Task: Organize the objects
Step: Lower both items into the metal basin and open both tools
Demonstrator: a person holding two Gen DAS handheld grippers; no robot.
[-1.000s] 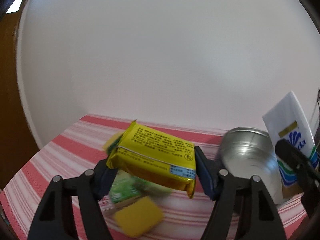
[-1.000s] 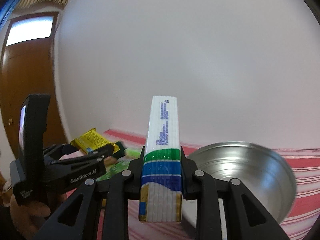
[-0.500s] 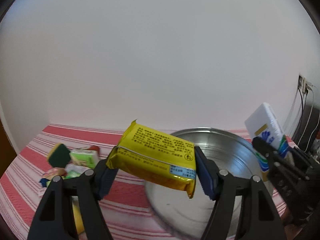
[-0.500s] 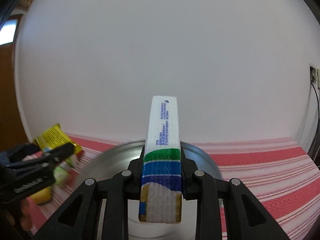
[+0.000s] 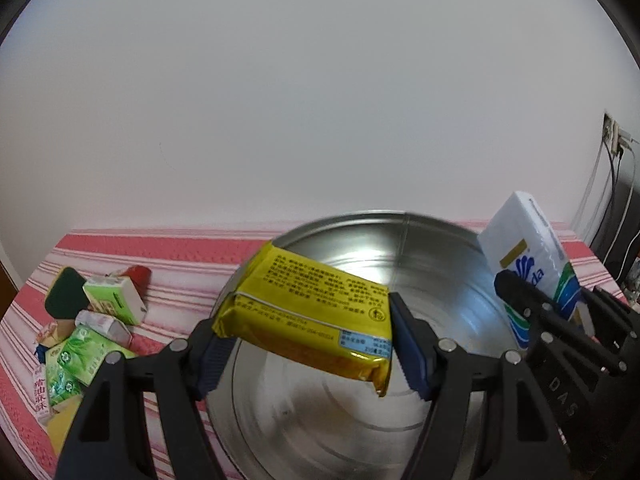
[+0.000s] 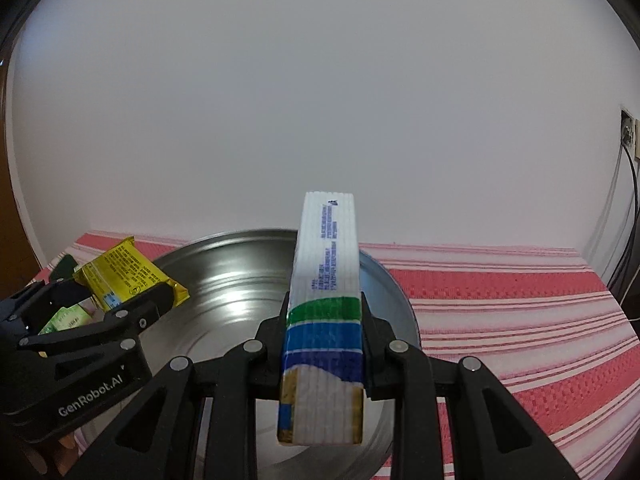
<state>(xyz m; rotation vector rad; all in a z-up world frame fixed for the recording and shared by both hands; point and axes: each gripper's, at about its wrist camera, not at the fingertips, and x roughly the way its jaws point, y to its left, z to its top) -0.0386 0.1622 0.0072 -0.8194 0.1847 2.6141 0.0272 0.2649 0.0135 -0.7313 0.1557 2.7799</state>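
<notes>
Now left tongs are pinching the yellow packet crosswise; right tongs are pinching the tissue pack pointing forward, over the bowl.

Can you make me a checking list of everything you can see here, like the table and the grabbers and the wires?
Surface: red-and-white striped tablecloth, flat, covering the table.
Job's things: big round silver metal bowl, nothing inside; yellow foil snack packet and white tissue pack with green and blue bands, both held over the bowl.
Clutter: heap of small green cartons and sponges on the cloth left of the bowl.
Grippers: left gripper shut on the yellow packet; right gripper shut on the tissue pack.
Cables: wires hanging from a wall socket at far right.
Surroundings: plain white wall.
</notes>
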